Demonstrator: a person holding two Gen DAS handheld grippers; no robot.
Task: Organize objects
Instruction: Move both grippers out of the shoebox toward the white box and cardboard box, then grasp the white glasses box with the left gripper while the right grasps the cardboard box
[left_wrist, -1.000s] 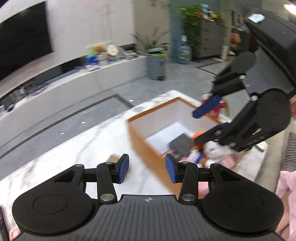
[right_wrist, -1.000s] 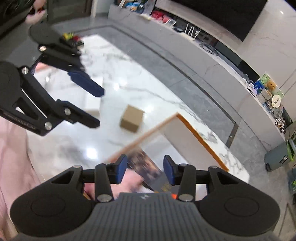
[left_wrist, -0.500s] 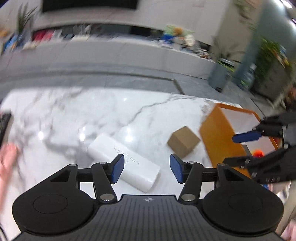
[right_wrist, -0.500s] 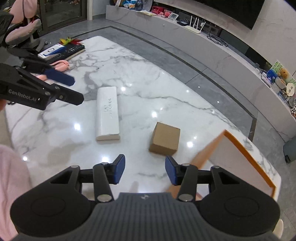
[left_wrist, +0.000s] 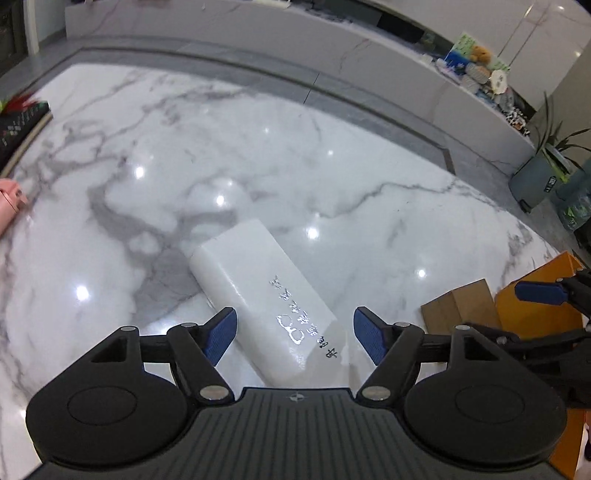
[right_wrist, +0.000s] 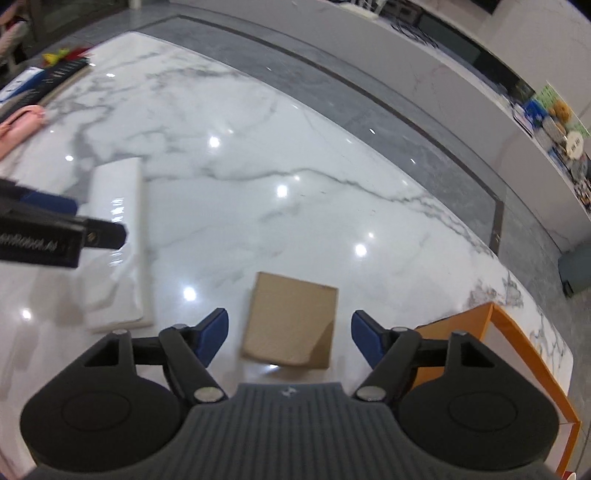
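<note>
Meanwhile, both grippers hovered wide open and empty over a marble table, each lined up on its own target. Nearest the left gripper, a long white pack with printed lettering lay flat and diagonal, its near end between the spread blue pads; the glossy wrap looked soft and slippery, probably light and yielding, so a hold across its narrow width near the middle seemed safer than one at a sagging end. Below the right gripper, a small brown cardboard box sat between the parted fingers without touching either; it appeared stiff, light and matte, likely easy to pinch across two opposite side faces, though too hard a squeeze could dent it. Just right of the box stood an orange-rimmed bin, a likely destination for both items, its contents not visible. The polished tabletop threw back ceiling lights in bright spots, and anything nudged on it would probably slide. At the far left edge lay a dark keyboard-like object and something pink, too blurred to name. Beyond the table ran a grey floor, then a long pale counter cluttered with small items, and a grey planter with greenery at the right.
</note>
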